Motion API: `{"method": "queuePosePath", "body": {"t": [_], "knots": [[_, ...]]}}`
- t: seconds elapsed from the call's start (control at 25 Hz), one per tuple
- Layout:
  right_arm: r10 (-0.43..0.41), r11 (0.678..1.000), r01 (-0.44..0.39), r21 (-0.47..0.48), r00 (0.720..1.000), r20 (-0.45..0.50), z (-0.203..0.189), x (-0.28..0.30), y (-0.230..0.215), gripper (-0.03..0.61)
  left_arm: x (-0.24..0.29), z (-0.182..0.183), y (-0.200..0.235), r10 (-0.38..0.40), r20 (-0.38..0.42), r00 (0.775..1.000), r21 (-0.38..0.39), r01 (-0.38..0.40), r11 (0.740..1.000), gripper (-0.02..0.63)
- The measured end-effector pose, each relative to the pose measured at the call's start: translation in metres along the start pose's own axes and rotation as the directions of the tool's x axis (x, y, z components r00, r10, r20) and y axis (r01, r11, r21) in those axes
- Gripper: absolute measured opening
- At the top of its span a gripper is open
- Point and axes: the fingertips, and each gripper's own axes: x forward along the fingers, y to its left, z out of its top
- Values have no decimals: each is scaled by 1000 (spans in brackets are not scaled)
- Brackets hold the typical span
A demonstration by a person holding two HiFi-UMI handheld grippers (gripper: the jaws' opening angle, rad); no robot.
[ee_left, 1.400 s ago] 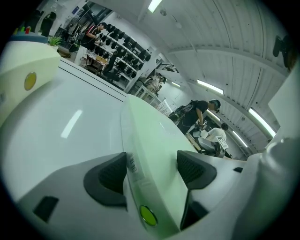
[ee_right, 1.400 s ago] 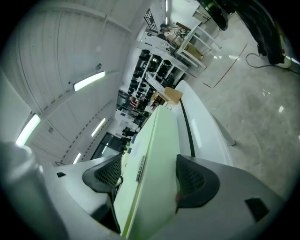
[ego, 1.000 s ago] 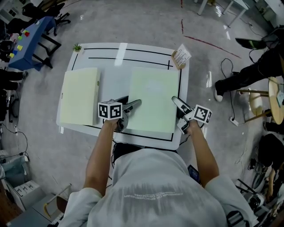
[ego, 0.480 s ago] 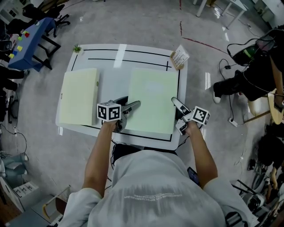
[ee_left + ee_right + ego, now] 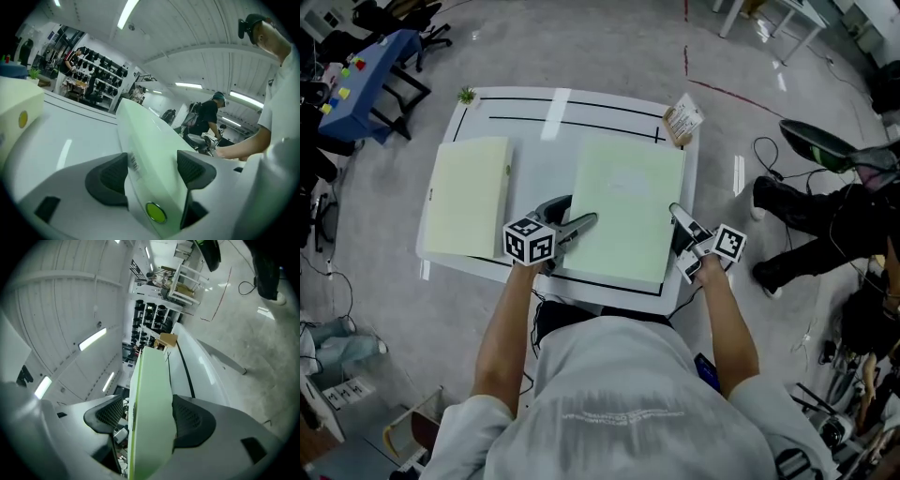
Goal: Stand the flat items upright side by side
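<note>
Two pale green flat items lie on the white table (image 5: 534, 141). The left item (image 5: 469, 197) (image 5: 16, 105) lies alone, untouched. My left gripper (image 5: 570, 214) (image 5: 152, 171) is shut on the near left edge of the right item (image 5: 626, 202) (image 5: 150, 145), both pads against its sides. My right gripper (image 5: 682, 228) (image 5: 143, 418) holds the same item (image 5: 150, 394) at its near right corner. Its jaws have just been closing with the item between them, and the pads sit against its faces. From the head view the item still looks flat on the table.
A small plant (image 5: 467, 96) stands at the table's back left corner and a printed card (image 5: 682, 119) at the back right. A person's legs (image 5: 806, 202) are on the floor to the right. A blue bench (image 5: 366, 84) stands far left.
My left gripper has rolled a little, its marker cube tipping toward the near left. The right gripper has barely shifted. The person on the right has moved along the floor.
</note>
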Motion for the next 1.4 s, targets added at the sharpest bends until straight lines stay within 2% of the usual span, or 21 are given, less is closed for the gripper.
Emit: {"method": "queuePosePath", "body": {"t": [0.08,0.2,0.28,0.52,0.6,0.72,0.8,0.96,1.16,1.28,1.4], "knots": [[38,999,-38,-7,999,-9,-6,3,4,351,-1,3,-5,-19,17,1000,21,18,1000,345],[74,995,-85,-55,981,-177,-40,17,20,355,2,8,-20,-70,8,998,86,69,994,347],[64,994,-81,-78,976,-206,-46,21,25,359,2,13,-22,-70,-4,998,112,70,991,345],[60,994,-81,-75,967,-249,-48,23,28,356,1,11,-20,-73,-10,997,72,73,995,347],[67,992,-98,-85,948,-311,-54,23,32,354,0,10,-20,-90,-11,996,62,90,994,347],[94,982,-152,-109,904,-417,-66,24,44,346,-3,13,-21,-122,-14,992,60,123,991,347],[113,977,-181,-116,891,-440,-70,26,53,345,-4,15,-23,-141,-6,990,58,142,988,345],[123,964,-208,-166,902,-414,-62,28,63,345,-7,19,-25,-161,11,987,56,160,985,345],[33,942,-147,-303,936,-350,-56,29,69,314,-4,34,-22,-142,41,989,54,140,989,357],[-18,906,-109,-409,956,-294,-45,31,93,304,-7,52,-22,-102,71,992,49,99,994,359],[-72,855,-62,-516,969,-236,-35,31,117,301,-11,66,-22,-51,59,997,81,46,996,357]]}}
